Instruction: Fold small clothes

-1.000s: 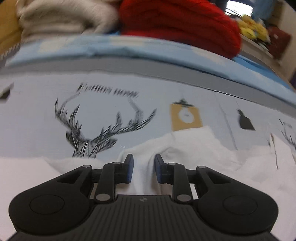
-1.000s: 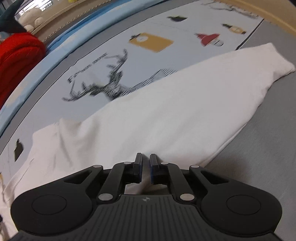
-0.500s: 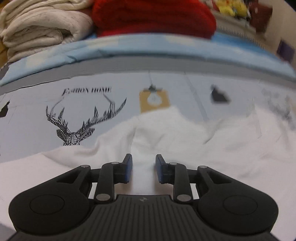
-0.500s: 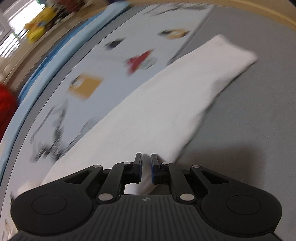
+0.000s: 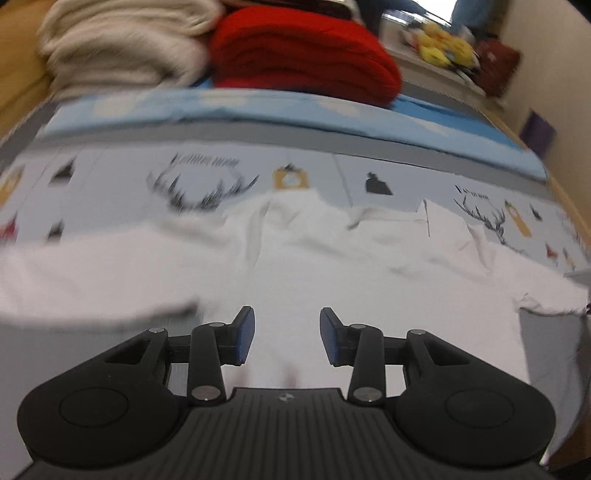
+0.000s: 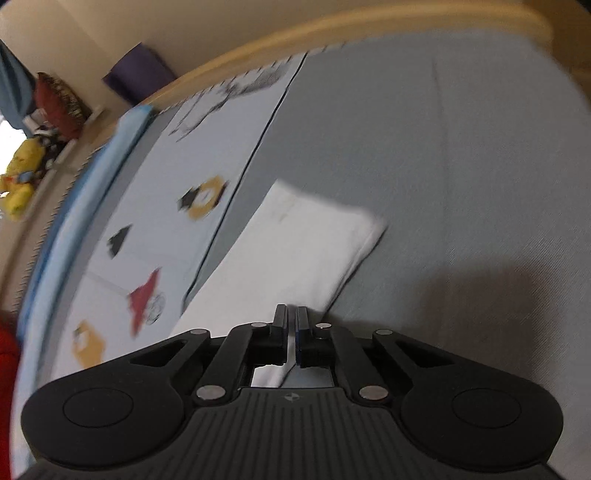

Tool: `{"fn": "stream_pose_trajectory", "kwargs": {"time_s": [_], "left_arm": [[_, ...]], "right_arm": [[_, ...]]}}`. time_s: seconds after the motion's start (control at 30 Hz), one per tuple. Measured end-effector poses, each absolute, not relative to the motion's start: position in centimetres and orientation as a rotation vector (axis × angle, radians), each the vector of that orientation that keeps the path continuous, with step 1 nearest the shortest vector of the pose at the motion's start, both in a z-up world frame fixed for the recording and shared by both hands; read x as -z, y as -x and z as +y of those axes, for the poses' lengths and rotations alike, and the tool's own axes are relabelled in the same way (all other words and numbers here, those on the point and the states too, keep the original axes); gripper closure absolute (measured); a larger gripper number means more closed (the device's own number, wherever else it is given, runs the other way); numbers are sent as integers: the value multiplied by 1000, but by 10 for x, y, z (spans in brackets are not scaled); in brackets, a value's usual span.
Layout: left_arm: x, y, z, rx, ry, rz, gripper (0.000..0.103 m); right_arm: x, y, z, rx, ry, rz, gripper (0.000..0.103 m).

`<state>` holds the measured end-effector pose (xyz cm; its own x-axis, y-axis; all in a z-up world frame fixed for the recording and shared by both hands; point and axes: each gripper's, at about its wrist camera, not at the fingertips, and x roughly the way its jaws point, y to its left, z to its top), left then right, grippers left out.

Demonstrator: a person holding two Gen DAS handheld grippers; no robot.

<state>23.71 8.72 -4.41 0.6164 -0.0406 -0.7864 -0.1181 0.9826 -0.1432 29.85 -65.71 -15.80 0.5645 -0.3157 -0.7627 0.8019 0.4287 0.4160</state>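
A small white garment [image 5: 295, 266] lies spread across the bed, sleeves out to both sides. My left gripper [image 5: 287, 334] is open and empty, hovering just above the garment's near middle. In the right wrist view one white sleeve [image 6: 295, 258] stretches away over the grey sheet [image 6: 461, 166]. My right gripper [image 6: 292, 332] is shut, with the sleeve's near part pinched between its pads.
A printed bedspread with deer and lantern motifs [image 5: 207, 184] lies beyond the garment. A red folded blanket [image 5: 303, 62] and a cream one [image 5: 122, 48] are stacked at the bed's far side. A wooden bed edge [image 6: 332, 33] curves past the grey sheet.
My left gripper opened wider and pulled back, so more of the garment shows. My right gripper stayed shut and swung toward the sleeve's end, over the grey sheet.
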Motion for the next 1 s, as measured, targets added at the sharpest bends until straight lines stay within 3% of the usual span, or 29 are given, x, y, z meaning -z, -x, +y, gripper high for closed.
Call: {"fn": "stream_pose_trajectory", "kwargs": {"time_s": [0.13, 0.27, 0.47, 0.6, 0.8, 1.0], "left_arm": [[52, -193, 97, -90, 258, 913, 60], [54, -162, 103, -97, 262, 901, 60], [64, -107, 128, -126, 385, 918, 62], [98, -69, 132, -128, 456, 1011, 62], [127, -49, 133, -116, 457, 1118, 62], [145, -49, 132, -113, 446, 1168, 62]], "right_arm": [[114, -303, -619, 600, -767, 571, 93], [60, -289, -551, 350, -640, 523, 79], [11, -227, -450, 26, -505, 590, 77], [27, -168, -403, -34, -475, 753, 68], [103, -102, -360, 4, -443, 1062, 66], [140, -84, -337, 36, -240, 1171, 66]]}}
